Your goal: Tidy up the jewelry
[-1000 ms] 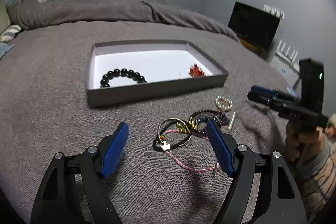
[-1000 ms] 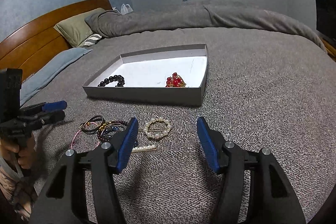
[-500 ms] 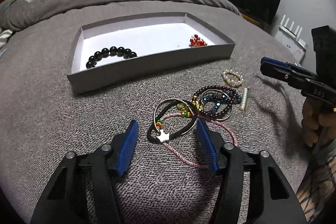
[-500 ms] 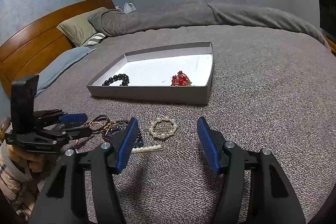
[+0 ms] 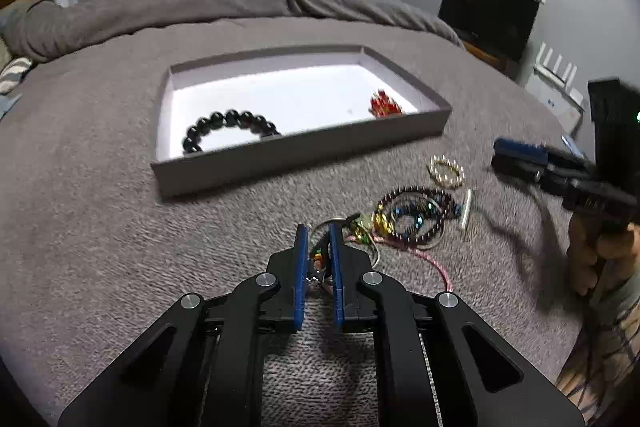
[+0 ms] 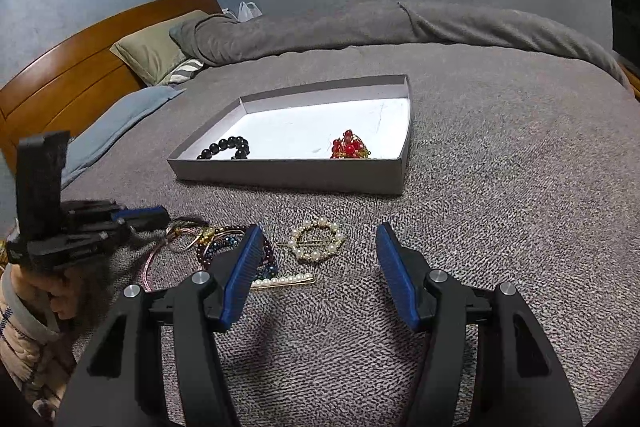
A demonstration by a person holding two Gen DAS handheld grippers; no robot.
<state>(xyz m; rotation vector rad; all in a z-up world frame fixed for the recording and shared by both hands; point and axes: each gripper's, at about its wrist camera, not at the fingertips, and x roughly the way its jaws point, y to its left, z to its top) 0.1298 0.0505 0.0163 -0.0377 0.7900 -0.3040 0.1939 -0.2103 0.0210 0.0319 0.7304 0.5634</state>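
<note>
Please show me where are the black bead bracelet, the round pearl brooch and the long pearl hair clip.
black bead bracelet [image 5: 230, 127], left wrist view, on its top beads.
round pearl brooch [image 6: 317, 240], right wrist view, on the pin across its middle.
long pearl hair clip [image 6: 282, 281], right wrist view, on its pearl row.

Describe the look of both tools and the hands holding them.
Both match: left tool and right tool have black skeletal linkage arms with triangular cut-outs, silver round pivot bolts, and flat blue ribbed pads. Seen from the opposite camera, each carries a black boxy block on top; the right one shows a small green light. The left hand's sleeve is beige knit with a grey cuff.
</note>
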